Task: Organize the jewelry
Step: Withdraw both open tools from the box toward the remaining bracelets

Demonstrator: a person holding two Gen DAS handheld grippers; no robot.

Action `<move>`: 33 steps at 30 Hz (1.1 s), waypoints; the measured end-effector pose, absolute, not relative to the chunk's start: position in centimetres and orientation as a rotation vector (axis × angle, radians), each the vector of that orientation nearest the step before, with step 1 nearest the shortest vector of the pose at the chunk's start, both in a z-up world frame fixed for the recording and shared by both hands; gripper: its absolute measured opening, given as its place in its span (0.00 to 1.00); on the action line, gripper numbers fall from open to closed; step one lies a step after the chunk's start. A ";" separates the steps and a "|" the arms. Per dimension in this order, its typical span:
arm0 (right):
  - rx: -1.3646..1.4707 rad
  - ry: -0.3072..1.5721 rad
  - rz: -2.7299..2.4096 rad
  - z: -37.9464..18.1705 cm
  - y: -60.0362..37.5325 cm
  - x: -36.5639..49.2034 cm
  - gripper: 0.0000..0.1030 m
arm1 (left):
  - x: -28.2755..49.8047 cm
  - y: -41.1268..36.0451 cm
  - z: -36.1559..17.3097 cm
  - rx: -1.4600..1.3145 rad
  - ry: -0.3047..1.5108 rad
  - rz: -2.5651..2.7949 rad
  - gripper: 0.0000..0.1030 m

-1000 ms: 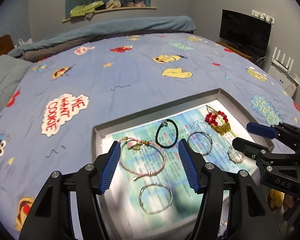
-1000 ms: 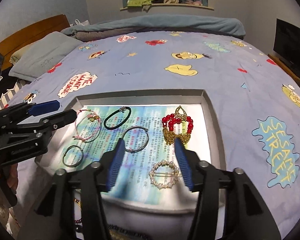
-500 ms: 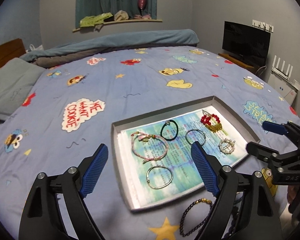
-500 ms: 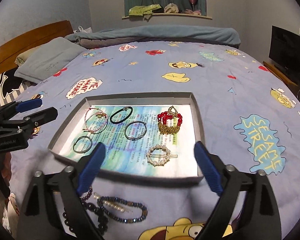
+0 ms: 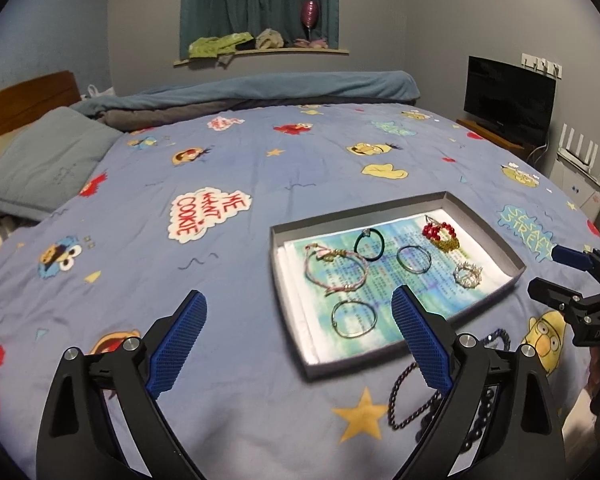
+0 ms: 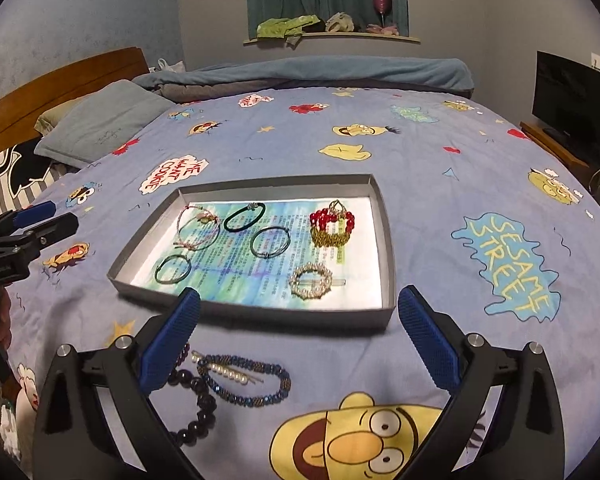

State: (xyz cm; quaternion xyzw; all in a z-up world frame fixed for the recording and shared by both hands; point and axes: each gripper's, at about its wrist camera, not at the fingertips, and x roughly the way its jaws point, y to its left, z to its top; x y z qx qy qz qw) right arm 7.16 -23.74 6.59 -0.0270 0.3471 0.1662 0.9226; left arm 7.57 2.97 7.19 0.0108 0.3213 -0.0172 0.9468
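While both grippers hung above the near edge of the bedspread [image 6: 420, 168], the grey tray [image 6: 386, 236] lay flat on it with six pieces inside. Two silver bangles [image 6: 270, 241] were there, one mid-tray and one by the tray's near left corner. One pink cord bracelet [image 6: 198, 231] and one black hair tie [image 6: 245, 216] lay toward the far left corner, one red-bead and gold ornament [image 6: 332, 224] by the far right corner, one pearl ring clip [image 6: 311, 281] near the front right corner. Three more pieces lay on the bedspread just outside the tray's near edge: one dark bead bracelet [image 6: 198, 404], one blue bead bracelet [image 6: 246, 382], one pearl pin [image 6: 226, 370]. The left gripper [image 5: 298, 342] and right gripper [image 6: 298, 336] had just been opening, jaws spread wide, nothing between them.
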 end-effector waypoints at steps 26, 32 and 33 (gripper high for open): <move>-0.104 0.798 0.388 2.2 -24.8 3.4 0.95 | 1.3 -0.9 -0.8 0.015 0.754 -0.169 0.91; -0.108 0.825 0.392 1.0 -24.9 2.8 0.95 | 1.0 -3.3 -3.0 0.065 0.788 -0.196 0.91; -0.109 0.828 0.391 0.9 -25.0 2.7 0.95 | 0.8 -3.4 -3.3 0.061 0.789 -0.199 0.90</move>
